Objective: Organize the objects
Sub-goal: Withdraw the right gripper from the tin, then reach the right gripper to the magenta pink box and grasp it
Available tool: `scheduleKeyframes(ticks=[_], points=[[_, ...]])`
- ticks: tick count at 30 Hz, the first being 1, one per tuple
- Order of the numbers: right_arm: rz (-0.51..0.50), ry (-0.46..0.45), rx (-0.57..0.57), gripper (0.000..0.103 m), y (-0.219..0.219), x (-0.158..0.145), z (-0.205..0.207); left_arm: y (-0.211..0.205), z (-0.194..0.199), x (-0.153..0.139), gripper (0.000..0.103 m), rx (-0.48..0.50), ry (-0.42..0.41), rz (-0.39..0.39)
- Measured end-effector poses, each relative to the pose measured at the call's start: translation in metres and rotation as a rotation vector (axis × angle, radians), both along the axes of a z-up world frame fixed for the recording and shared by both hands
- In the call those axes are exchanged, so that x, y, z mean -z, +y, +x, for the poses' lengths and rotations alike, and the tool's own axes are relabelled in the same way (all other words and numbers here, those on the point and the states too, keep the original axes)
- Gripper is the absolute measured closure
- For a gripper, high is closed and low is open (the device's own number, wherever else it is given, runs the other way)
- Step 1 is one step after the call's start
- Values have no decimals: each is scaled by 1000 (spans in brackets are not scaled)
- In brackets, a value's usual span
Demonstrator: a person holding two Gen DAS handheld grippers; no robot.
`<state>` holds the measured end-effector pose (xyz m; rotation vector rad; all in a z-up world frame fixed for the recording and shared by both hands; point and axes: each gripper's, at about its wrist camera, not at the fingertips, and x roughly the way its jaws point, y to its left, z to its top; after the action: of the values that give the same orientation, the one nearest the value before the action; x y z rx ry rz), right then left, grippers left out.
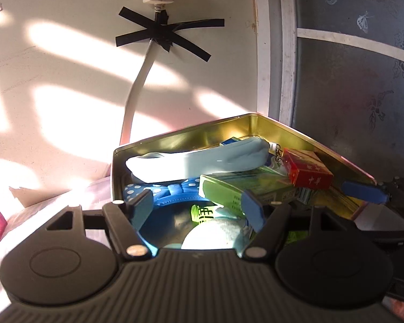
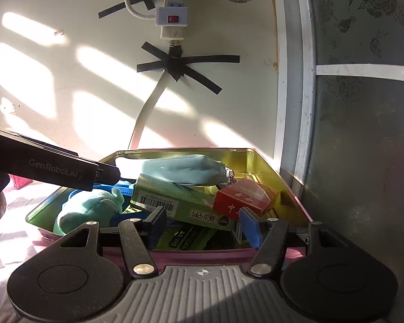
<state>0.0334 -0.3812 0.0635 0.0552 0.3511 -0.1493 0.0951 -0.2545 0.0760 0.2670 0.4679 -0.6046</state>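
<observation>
One tin: I see it packed with pouch, green box, red box, plush.
Left gripper: jaws released, empty, above plush.
Right gripper: jaws released, at tin's near rim.

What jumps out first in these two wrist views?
A gold-lined tin crammed with clutter sits against the wall: a red box at its right, propped on a long green box, a pale blue pouch behind, a green plush toy at left. Above, a cable is pinned by crossed black tape.
</observation>
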Motion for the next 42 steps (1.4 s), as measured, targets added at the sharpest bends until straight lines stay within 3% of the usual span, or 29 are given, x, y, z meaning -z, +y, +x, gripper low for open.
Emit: scheduleKeyframes(ticks=[6, 17, 26, 42], points=[[49, -12, 8, 45, 18, -1, -33, 38, -22, 2, 27, -49, 1, 5], [110, 57, -16, 45, 57, 10, -64, 103, -56, 22, 26, -112, -2, 22], [59, -27, -72, 45, 96, -21, -73, 140, -56, 28, 26, -177, 14, 3], [-6, 14, -147, 45, 145, -28, -53, 188, -46, 37, 21, -245, 21, -31]])
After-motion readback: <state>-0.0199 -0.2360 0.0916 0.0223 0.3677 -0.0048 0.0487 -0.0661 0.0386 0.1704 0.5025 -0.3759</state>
